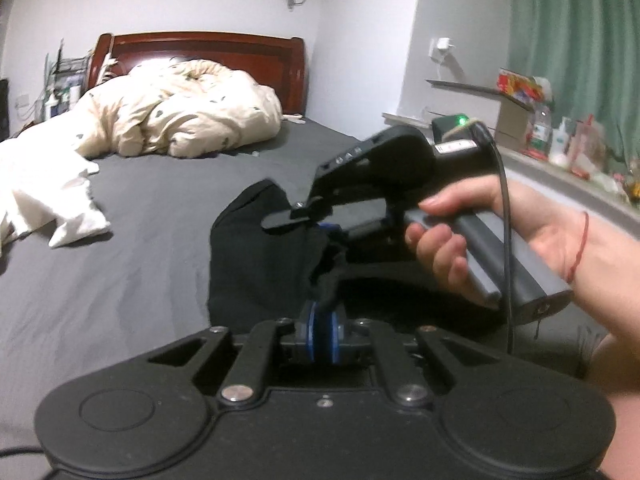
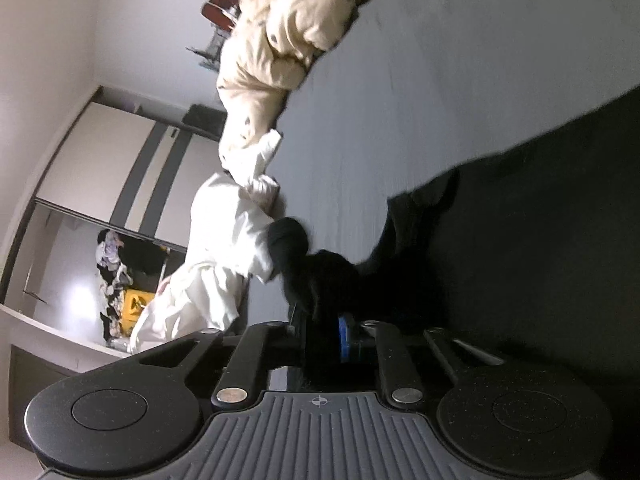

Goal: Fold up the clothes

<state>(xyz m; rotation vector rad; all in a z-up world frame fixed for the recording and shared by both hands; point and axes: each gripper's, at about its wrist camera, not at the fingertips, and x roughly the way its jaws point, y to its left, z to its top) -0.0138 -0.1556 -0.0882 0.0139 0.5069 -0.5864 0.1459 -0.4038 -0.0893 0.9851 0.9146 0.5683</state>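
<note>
- At the far left of the left wrist view, a white garment [image 1: 44, 200] lies crumpled on the grey bed sheet [image 1: 140, 260], near a cream duvet [image 1: 180, 108] bunched by the headboard. It looks untouched and probably waits its turn.
- In the middle, the black garment [image 1: 256, 256] lies partly on the sheet, with one edge lifted. The cloth is soft and limp, light, and it sags and bunches wherever it is not held.
- The left gripper [image 1: 320, 320] has its blue-padded fingers [image 1: 310, 326] clenched on a bunched fold of that black cloth.
- Further right, the right gripper [image 1: 328, 236], carried in the person's right hand [image 1: 460, 240], meets the same lifted edge. The right wrist view shows it [image 2: 320, 320] pinched on dark fabric too.
- A good hold is likely at a hem or corner, since cloth grabbed mid-panel wads up and a shallow pinch may slip out.
</note>
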